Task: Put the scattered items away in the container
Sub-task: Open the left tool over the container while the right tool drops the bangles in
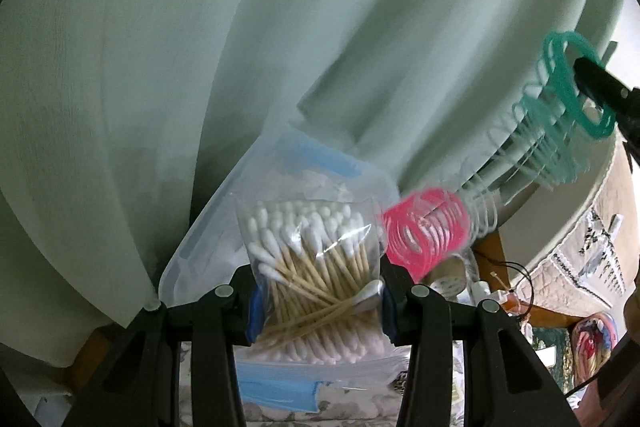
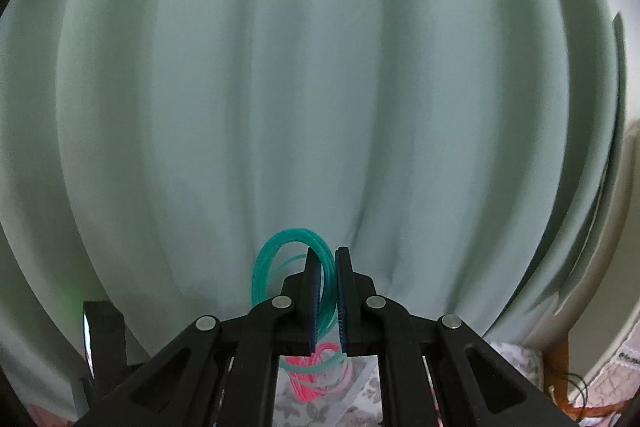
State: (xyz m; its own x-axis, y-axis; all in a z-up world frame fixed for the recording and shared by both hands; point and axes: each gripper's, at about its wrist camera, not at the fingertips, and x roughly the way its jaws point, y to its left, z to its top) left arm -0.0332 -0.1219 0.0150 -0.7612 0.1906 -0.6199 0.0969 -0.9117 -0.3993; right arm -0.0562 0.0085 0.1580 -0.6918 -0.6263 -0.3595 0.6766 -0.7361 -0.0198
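Note:
My left gripper (image 1: 318, 301) is shut on a clear bag of cotton swabs (image 1: 316, 267) and holds it in the air, in front of a translucent plastic container (image 1: 208, 247) with blue parts. My right gripper (image 2: 329, 291) is shut on the teal end (image 2: 272, 259) of a plastic spring toy. The spring hangs stretched below it, its pink end (image 2: 316, 383) lowest. In the left wrist view the spring runs from its teal end (image 1: 568, 95) at the right gripper's finger (image 1: 600, 83) down to its pink end (image 1: 424, 231) beside the swab bag.
Pale green curtain (image 1: 240, 47) fills the background of both views (image 2: 320, 87). A floral cloth (image 2: 516, 359) lies below. A wooden table leg (image 1: 490, 251), tape rolls (image 1: 448, 275) and small clutter sit at the lower right of the left wrist view, by a lace-edged tablecloth (image 1: 600, 235).

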